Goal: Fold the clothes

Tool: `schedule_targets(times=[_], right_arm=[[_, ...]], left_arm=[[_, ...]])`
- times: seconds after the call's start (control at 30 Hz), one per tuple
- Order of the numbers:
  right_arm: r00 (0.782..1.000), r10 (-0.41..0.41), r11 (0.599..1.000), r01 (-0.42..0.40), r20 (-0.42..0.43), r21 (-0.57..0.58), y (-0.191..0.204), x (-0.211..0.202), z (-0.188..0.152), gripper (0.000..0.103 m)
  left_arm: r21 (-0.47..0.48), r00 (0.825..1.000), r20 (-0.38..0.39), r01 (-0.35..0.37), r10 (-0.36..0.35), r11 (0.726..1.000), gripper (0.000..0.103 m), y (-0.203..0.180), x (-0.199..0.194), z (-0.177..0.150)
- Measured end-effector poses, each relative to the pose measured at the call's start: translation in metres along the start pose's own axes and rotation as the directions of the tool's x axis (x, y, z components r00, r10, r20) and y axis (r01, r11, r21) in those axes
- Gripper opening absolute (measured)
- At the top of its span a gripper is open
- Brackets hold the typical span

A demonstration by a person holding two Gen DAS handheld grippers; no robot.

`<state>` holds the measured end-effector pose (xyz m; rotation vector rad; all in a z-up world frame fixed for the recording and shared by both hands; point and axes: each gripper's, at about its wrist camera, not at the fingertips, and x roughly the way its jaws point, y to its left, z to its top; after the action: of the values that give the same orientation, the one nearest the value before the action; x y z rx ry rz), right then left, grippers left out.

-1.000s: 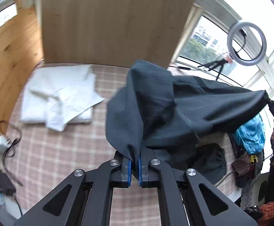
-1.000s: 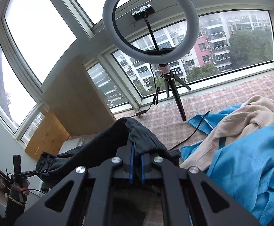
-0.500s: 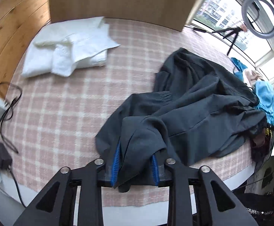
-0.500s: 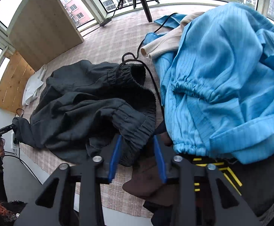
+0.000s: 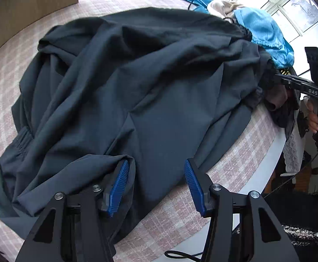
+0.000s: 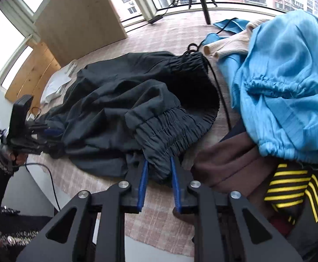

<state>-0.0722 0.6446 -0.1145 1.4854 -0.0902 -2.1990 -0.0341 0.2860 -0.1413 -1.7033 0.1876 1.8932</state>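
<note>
Now the dark charcoal drawstring trousers (image 5: pixel 150 83) lie spread in loose wrinkles over the pink-and-white checked desk (image 5: pixel 231 168), where a second ago both grippers held them pinched and stretched in the air. On the left, the left gripper (image 5: pixel 156 183) has let go: its blue ribbed pads stand wide apart, with a fold of the cuff end draped against the left pad (image 5: pixel 119 185) but nothing clamped between them. Half a second ago that same fold still filled a narrower gap, so the release on this side looks finished. Across the middle the fabric is bunched and creased, with one leg partly over the other, not yet flat enough to fold. Further right, the right gripper (image 6: pixel 157 183) is only partly open, and the gathered elastic waistband (image 6: pixel 169 135) still sits down between its pads; whether the pads press the cloth or merely flank it I cannot tell, though the gap looks loose. Beside the waistband, on the far right, a heap of other clothes waits: a crumpled bright blue garment (image 6: pixel 290 83), a cream knit (image 6: pixel 231 43), a brown piece (image 6: pixel 231 159) and a black one with yellow stripes (image 6: pixel 292 187). By my reading the lay-down step is done, and smoothing the legs comes before any fold.
</note>
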Motion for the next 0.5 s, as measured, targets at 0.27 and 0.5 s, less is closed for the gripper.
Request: schedule_targets(times=[0.27,0.5], right_arm=[[0.978,-0.089,0.995,0.079,-0.190,-0.058,-0.006,-0.023,-0.056,0.020],[0.994,-0.077,0.994,0.070,0.084,0.080,-0.037,-0.038,0.020,0.063]], left_arm=[[-0.023,0.997,-0.060,-0.042,0.041,0.999,0.002,0.030,-0.018,-0.038],[0.018,0.993,0.043,-0.112,0.112,0.994,0.024,0.024,-0.072,-0.038]])
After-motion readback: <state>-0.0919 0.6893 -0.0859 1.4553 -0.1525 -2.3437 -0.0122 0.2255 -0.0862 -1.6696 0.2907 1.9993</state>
